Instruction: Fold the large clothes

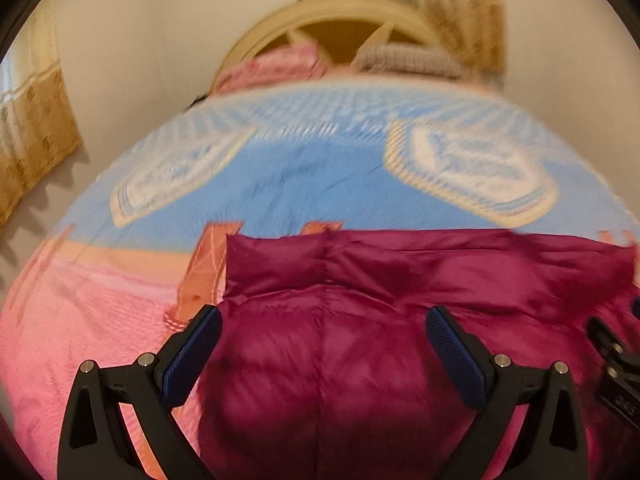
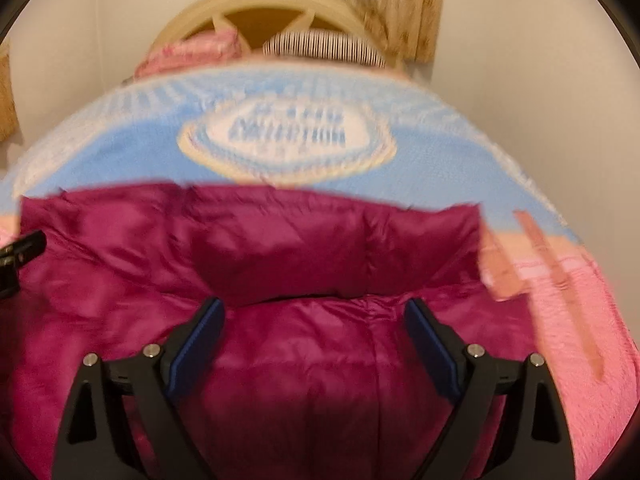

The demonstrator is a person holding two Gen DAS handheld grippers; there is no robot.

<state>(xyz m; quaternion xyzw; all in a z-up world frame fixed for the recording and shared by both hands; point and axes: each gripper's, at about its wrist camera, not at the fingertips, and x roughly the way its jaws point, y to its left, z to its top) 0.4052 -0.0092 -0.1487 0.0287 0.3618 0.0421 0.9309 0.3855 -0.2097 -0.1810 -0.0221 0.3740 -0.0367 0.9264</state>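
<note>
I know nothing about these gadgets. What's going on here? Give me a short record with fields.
place: a bed with a blue and pink blanket, headboard at the far end
garment: a magenta puffy jacket lying on the blanket, near edge
left tool: open, over the jacket's left part, holding nothing
right tool: open, over the jacket's right part, holding nothing
pillows: a pink one and a striped one by the headboard
curtains: beige, behind the headboard
image quality: blurred
</note>
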